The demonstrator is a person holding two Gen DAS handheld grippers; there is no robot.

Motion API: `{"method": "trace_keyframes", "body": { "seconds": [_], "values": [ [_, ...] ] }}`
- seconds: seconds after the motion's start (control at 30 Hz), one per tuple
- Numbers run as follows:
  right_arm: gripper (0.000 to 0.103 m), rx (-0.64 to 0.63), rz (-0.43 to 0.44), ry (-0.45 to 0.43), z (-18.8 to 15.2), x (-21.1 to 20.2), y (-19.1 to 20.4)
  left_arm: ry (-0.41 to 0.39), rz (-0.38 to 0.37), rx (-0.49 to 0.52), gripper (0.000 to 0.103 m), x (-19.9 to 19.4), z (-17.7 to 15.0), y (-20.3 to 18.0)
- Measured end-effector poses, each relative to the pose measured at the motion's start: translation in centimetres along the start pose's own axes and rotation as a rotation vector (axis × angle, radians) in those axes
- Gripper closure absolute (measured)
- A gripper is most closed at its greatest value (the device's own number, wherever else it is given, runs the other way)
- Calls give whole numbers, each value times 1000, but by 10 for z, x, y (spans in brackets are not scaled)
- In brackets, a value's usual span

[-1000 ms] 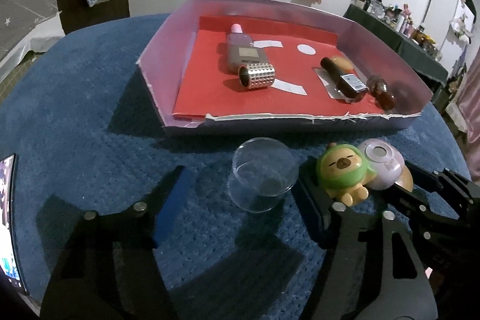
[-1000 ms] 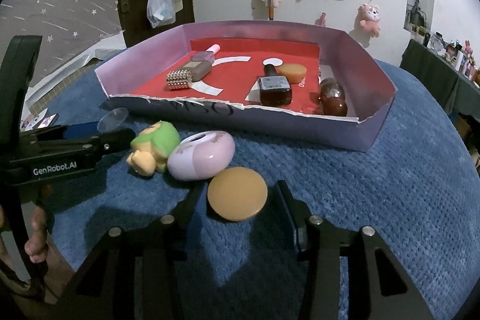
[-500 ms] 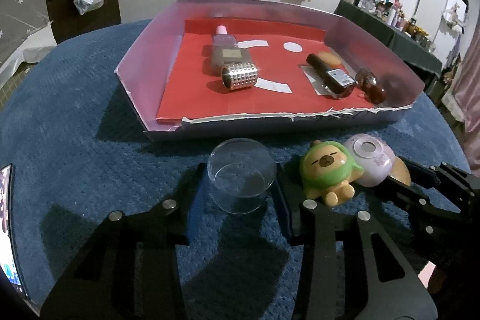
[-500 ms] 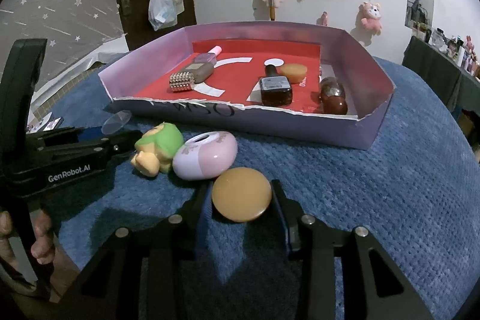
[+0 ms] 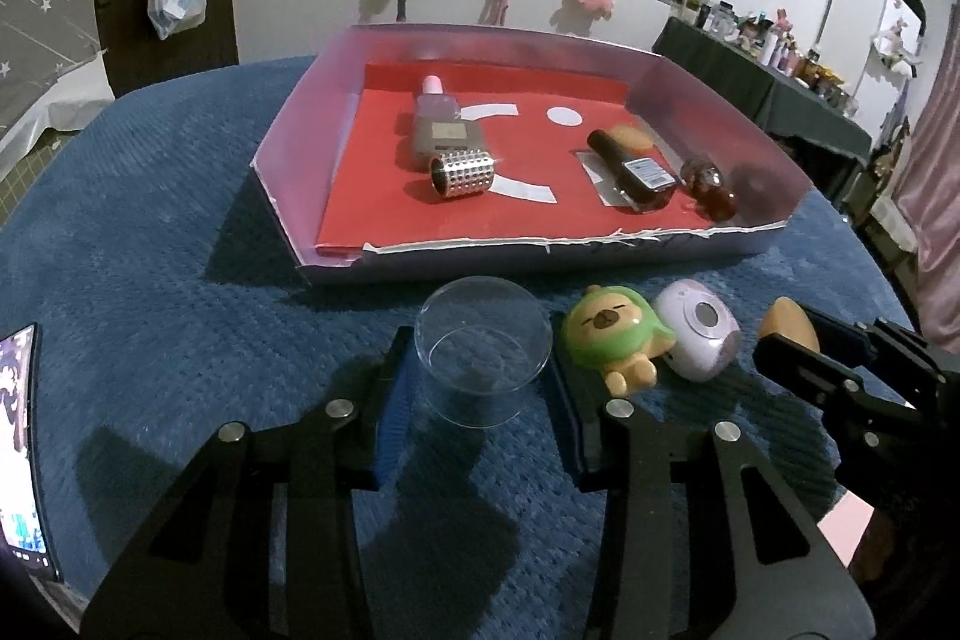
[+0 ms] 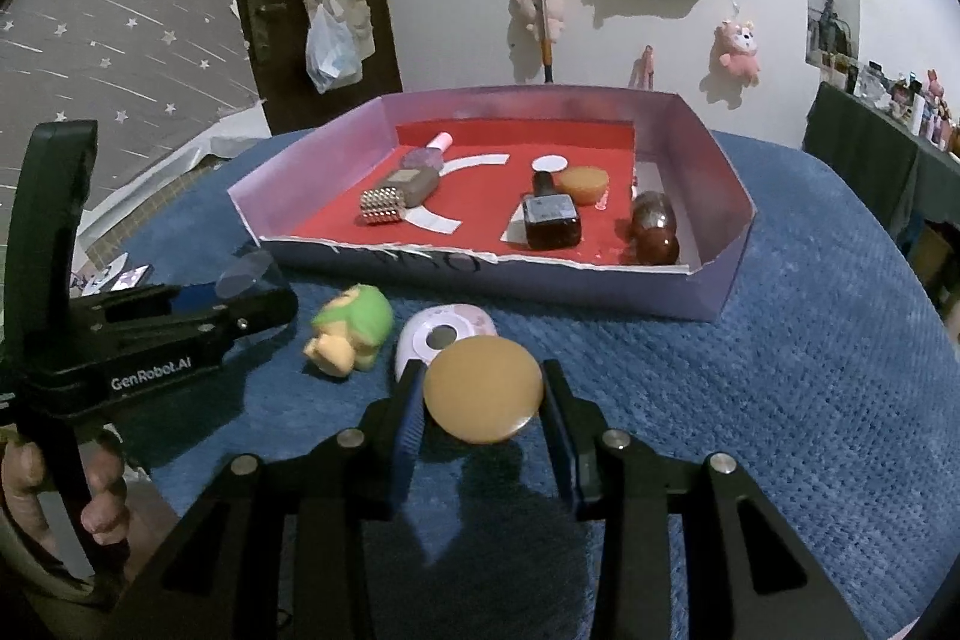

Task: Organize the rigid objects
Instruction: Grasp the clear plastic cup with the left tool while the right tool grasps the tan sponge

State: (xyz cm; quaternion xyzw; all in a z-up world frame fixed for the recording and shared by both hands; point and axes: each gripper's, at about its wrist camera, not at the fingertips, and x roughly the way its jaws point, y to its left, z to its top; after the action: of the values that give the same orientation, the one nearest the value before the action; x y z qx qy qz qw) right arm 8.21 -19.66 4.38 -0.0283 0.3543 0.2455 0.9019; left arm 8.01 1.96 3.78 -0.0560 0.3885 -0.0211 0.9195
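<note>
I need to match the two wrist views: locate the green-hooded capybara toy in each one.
Left wrist: the green-hooded capybara toy lies right of centre, between the clear plastic cup and the pink oval case.
Right wrist: the toy lies left of centre, left of the pink oval case.
Shared landmark: the purple tray, just behind the toy in both.

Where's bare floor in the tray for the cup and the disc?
Widest bare red patch: front-left of the tray, between its left wall and the studded roller. A narrower strip runs down the middle, between the roller and the dark bottle. The right side is crowded: that bottle, an amber puck and a brown bottle sit close together.
</note>
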Motion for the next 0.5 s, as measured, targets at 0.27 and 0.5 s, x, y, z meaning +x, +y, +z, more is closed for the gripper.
{"method": "trace_keyframes", "body": {
  "seconds": [0.27,0.5],
  "values": [
    [63,0,19,-15,-1,-11,5,-12,-7,1,65,-9,-3,-3],
    [63,-10,26,-20,-4,-17,8,-24,-16,4,65,-15,-4,-6]
  ]
}}
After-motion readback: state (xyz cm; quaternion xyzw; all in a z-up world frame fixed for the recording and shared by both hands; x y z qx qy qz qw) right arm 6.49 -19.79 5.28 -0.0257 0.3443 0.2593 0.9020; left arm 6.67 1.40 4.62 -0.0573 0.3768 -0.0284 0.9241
